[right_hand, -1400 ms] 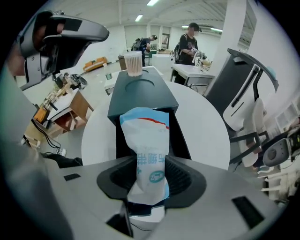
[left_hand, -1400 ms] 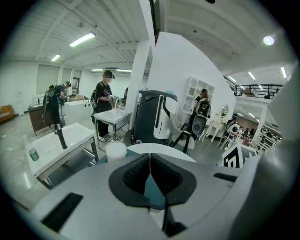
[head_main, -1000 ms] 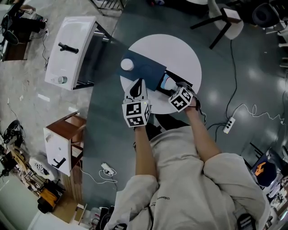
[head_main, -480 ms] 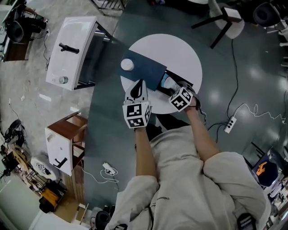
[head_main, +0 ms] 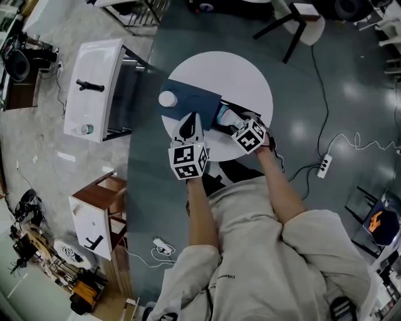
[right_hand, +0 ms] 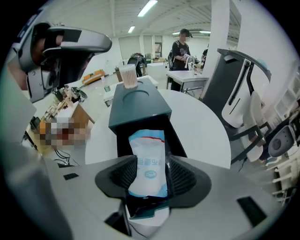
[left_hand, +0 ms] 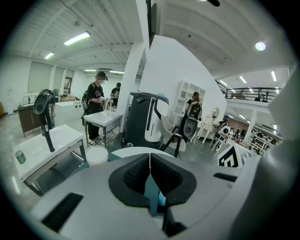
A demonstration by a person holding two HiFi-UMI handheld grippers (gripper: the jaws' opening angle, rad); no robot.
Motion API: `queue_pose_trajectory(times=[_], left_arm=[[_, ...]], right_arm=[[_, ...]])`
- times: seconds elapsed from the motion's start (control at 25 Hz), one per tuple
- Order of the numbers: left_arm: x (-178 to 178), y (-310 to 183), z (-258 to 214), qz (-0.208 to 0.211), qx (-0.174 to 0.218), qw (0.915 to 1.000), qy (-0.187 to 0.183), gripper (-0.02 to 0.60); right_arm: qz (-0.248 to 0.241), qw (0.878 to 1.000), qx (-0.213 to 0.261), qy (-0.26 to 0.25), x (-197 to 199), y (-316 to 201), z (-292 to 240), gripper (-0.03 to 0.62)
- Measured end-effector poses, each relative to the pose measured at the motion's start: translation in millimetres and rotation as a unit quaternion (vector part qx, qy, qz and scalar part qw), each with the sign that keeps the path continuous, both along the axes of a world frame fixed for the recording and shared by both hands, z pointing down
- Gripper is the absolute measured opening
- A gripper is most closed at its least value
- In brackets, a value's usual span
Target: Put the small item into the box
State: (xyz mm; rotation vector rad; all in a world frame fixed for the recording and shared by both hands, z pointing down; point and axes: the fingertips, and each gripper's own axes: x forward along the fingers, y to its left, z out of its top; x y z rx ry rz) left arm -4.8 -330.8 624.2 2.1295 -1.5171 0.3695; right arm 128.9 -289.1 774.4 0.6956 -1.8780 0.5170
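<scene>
A dark blue box (head_main: pixel 195 99) lies on the round white table (head_main: pixel 250 81), its open end toward me. The small item, a white packet with blue edges (right_hand: pixel 149 164), lies partly inside that opening (right_hand: pixel 140 136). My right gripper (head_main: pixel 235 120) is at the box's mouth with the packet between its jaws. The jaws are opening, and a thin gap shows beside the right pad. My left gripper (head_main: pixel 188 125) is shut with nothing held, its tip over the box's near edge. A white cup (head_main: pixel 166 99) stands on the far end of the box (left_hand: pixel 97 154).
A white basin unit (head_main: pixel 94 88) stands left of the table and a wooden cabinet (head_main: pixel 100 207) lies nearer me. A chair (head_main: pixel 294 19) is beyond the table. A power strip (head_main: pixel 324 166) and cables lie on the floor at right. People stand far off.
The head view has shifted, so the table sits slightly higher and further left in the picture. Both grippers stay at the same places by the box.
</scene>
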Motion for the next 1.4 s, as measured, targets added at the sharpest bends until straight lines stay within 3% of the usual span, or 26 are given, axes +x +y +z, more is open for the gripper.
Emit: queue_pose_trajectory(times=[0.16, 0.44, 0.6, 0.8, 1.04, 1.4], left_arm=[[13.0, -6.0, -17.4, 0.041, 0.015, 0.9990, 0.000, 0.021], [37.1, -9.7, -48.4, 0.130, 0.038, 0.9908, -0.001, 0.023], [54.3, 8.9, -57.4, 0.178, 0.043, 0.9831, -0.003, 0.021], [70.5, 35.3, -74.9, 0.234, 0.058, 0.9705, -0.005, 0.022], [51.7, 70.5, -90.4, 0.267, 0.071, 0.9610, -0.005, 0.023], [16.6, 112.2, -103.9, 0.292, 0.084, 0.9528, -0.006, 0.021]], right_arm=[[0.062, 0.997, 0.015, -0.041, 3.2, -3.7, -24.3, 0.219], [0.205, 0.969, 0.098, -0.098, 26.9, -8.6, -83.3, 0.218], [0.279, 0.942, 0.126, -0.139, 45.4, 9.9, -106.5, 0.218], [0.352, 0.895, 0.167, -0.216, 53.1, 38.9, -138.2, 0.218], [0.393, 0.861, 0.236, -0.221, 41.0, 78.6, -168.4, 0.218], [0.462, 0.794, 0.294, -0.264, 25.1, 125.6, -197.5, 0.207]])
